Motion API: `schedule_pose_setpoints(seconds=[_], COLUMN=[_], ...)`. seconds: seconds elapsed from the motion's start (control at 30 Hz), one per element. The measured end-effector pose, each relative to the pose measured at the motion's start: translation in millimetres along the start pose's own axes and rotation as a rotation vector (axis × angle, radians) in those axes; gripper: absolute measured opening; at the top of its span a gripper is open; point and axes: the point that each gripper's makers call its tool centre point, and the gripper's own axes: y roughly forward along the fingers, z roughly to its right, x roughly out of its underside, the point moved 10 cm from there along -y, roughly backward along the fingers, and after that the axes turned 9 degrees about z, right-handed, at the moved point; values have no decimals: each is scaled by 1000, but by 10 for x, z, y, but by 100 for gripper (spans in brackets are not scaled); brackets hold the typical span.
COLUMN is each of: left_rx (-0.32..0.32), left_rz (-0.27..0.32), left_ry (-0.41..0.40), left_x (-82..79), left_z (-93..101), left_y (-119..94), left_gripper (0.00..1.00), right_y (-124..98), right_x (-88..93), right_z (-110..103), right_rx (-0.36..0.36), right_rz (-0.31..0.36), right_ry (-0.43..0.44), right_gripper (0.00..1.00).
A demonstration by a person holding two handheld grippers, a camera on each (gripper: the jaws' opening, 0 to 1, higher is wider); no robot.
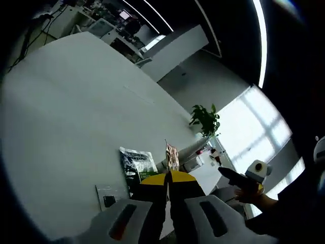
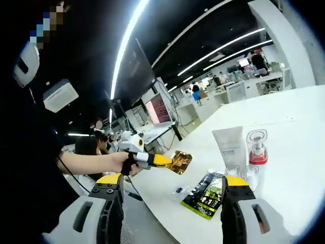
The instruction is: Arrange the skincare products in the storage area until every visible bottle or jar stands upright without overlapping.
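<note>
Right gripper view, white table [image 2: 299, 132], open-plan office, ceiling light strips [image 2: 127, 46]

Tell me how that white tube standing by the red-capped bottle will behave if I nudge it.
The white tube stands on end, tall over a narrow base, so it would probably tip rather than slide. It looks like soft plastic, likely light and squeezable. The red-capped bottle stands close beside it, so a topple towards it might knock that over too.

The right gripper's own tip hides the foot of the red-capped bottle [image 2: 257, 152], lower right. Print on the dark sachet [image 1: 136, 162], lower centre of the left gripper view, is too small to read.
</note>
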Motion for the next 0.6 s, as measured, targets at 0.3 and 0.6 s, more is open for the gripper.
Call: schedule_pose_setpoints(seconds=[0.3, 0.6], left_rx=[-76, -173], left_rz=[-27, -65], left_ry=[-4, -15], left_x=[-25, 56], left_z=[-309, -601], left_y=[149, 267], left_gripper=[0, 0], right_y=[-5, -49], right_x=[49, 43], right_z=[20, 43], right_rx=[-5, 10], right_rz=[-48, -50], right_ry=[-26, -9], right_gripper=[92, 99])
